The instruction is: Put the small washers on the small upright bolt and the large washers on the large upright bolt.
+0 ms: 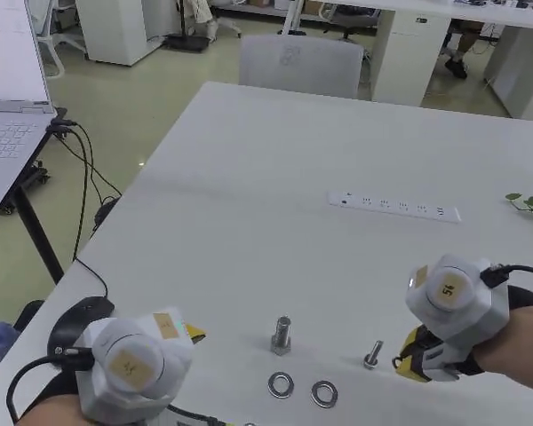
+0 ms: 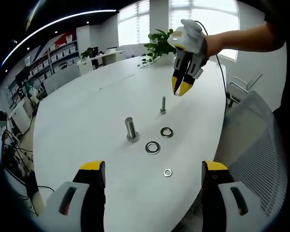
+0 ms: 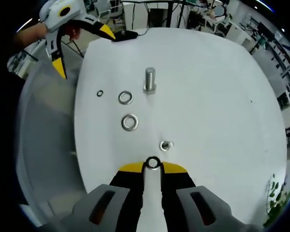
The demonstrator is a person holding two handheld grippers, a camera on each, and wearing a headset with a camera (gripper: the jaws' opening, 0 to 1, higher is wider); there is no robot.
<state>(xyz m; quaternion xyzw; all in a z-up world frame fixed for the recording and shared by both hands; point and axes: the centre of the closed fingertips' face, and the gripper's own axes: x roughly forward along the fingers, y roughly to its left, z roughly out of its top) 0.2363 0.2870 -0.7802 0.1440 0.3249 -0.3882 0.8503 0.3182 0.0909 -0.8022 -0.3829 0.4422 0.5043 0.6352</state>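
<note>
Just beside the small bolt [image 3: 166,145], the right gripper [image 3: 153,167] pinches a small washer [image 3: 153,162]. Centre its hole above the bolt tip, keep it level, lower, then release. Left gripper [image 2: 152,166] hangs released, empty.

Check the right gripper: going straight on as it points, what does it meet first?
Probably the small upright bolt, just ahead of the right gripper and slightly right of its line. Depth is unclear, so it could slip past.
</note>
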